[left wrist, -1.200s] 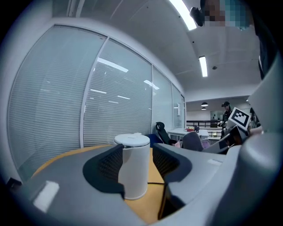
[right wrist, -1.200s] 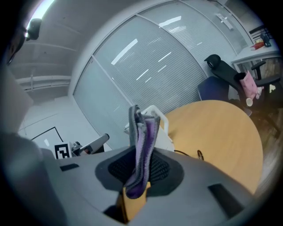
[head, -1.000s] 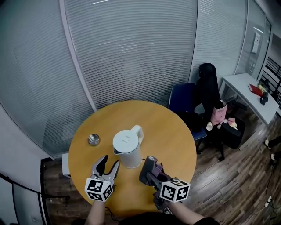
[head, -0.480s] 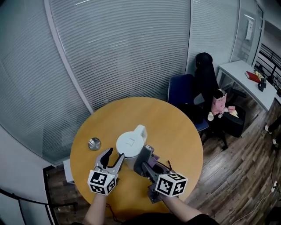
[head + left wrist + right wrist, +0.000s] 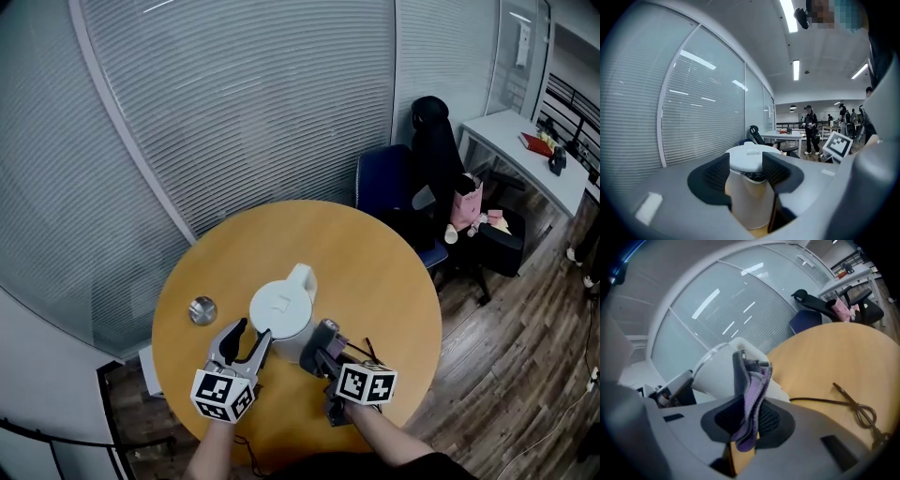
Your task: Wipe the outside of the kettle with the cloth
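A white kettle (image 5: 281, 314) stands upright on the round wooden table (image 5: 384, 272), its handle pointing away from me. My left gripper (image 5: 249, 334) is open at the kettle's near-left side; in the left gripper view the kettle (image 5: 750, 201) shows between the two spread pads (image 5: 715, 172). My right gripper (image 5: 321, 354) is shut on a purple and grey cloth (image 5: 325, 336). In the right gripper view the cloth (image 5: 751, 394) sticks up from the jaws and lies against the kettle's white wall (image 5: 717, 373) on its near-right side.
A small round metal object (image 5: 202, 309) lies on the table left of the kettle. A thin black cord (image 5: 843, 401) runs over the table right of my right gripper. A blue chair (image 5: 384, 202), a black chair (image 5: 433, 155) and a white desk (image 5: 525, 155) stand beyond the table.
My right gripper has carried the cloth forward and left until it rests against the kettle. The left gripper has come closer to the kettle's near-left side, still open.
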### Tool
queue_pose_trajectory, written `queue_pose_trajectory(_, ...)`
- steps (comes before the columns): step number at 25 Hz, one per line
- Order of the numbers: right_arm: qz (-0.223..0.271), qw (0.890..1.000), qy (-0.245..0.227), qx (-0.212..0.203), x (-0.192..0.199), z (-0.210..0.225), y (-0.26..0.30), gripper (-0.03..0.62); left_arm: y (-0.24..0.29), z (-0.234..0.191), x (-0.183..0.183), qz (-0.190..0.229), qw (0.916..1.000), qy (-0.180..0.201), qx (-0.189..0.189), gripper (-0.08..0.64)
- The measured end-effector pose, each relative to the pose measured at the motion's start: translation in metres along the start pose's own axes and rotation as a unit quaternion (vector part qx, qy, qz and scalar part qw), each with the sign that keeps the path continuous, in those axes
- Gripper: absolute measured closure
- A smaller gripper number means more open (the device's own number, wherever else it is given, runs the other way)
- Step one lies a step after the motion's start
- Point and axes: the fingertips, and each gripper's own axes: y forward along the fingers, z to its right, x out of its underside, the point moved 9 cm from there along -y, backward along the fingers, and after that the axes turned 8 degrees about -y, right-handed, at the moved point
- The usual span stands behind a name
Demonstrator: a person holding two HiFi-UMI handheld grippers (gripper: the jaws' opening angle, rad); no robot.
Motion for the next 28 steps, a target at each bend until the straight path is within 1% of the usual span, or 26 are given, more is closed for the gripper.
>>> queue_pose_trajectory(4,-0.068,0.996,0.031,0.057,0.032,0.039,0.025,0.526,0.0,0.0,0.001,0.005,1.0,-0.003,0.001,0.356)
queue_pose_trajectory(6,-0.095,0.991,0.055,0.073,0.044,0.051,0.034,0.526,0.0,0.001,0.001,0.005,1.0,-0.001,-0.001,0.356)
queue_pose_trajectory(7,-0.105,0.99,0.06,0.079,0.048,0.054,0.037,0.525,0.0,0.001,0.001,0.005,1.0,-0.001,-0.002,0.356)
queue_pose_trajectory(9,-0.116,0.988,0.057,0.086,0.051,0.058,0.041,0.526,-0.001,0.001,0.002,0.007,1.0,-0.004,-0.004,0.357)
queue_pose_trajectory(11,-0.123,0.988,0.045,0.086,0.048,0.058,0.04,0.526,-0.001,0.001,0.003,0.011,0.9999,-0.006,-0.007,0.357)
queue_pose_trajectory(13,-0.119,0.989,0.01,0.085,0.037,0.052,0.032,0.526,-0.002,0.001,0.004,0.014,0.9998,-0.007,-0.01,0.357)
queue_pose_trajectory(14,-0.108,0.991,-0.016,0.083,0.029,0.045,0.025,0.526,-0.002,0.001,0.004,0.016,0.9998,-0.009,-0.011,0.357)
queue_pose_trajectory(16,-0.07,0.991,-0.083,0.073,0.003,0.026,0.009,0.526,-0.002,0.001,0.004,0.019,0.9997,-0.012,-0.012,0.357)
queue_pose_trajectory(18,-0.027,0.985,-0.16,0.061,-0.027,0.006,-0.006,0.526,-0.002,0.001,0.004,0.022,0.9995,-0.017,-0.013,0.357)
queue_pose_trajectory(19,-0.009,0.979,-0.195,0.055,-0.042,-0.004,-0.012,0.526,-0.002,0.001,0.005,0.024,0.9994,-0.02,-0.015,0.357)
queue_pose_trajectory(21,0.018,0.967,-0.25,0.044,-0.067,-0.022,-0.023,0.526,-0.002,0.001,0.006,0.026,0.9993,-0.024,-0.016,0.357)
queue_pose_trajectory(23,0.025,0.957,-0.288,0.03,-0.084,-0.035,-0.028,0.526,-0.002,0.001,0.006,0.027,0.9992,-0.026,-0.015,0.357)
queue_pose_trajectory(25,0.016,0.95,-0.311,0.02,-0.092,-0.043,-0.027,0.526,-0.003,0.001,0.006,0.027,0.9992,-0.028,-0.014,0.357)
queue_pose_trajectory(27,0.0,0.947,-0.321,0.019,-0.09,-0.043,-0.019,0.526,-0.003,0.0,0.006,0.027,0.9991,-0.03,-0.014,0.357)
queue_pose_trajectory(28,-0.01,0.947,-0.32,0.021,-0.087,-0.04,-0.015,0.526,-0.003,0.0,0.006,0.028,0.999,-0.031,-0.013,0.357)
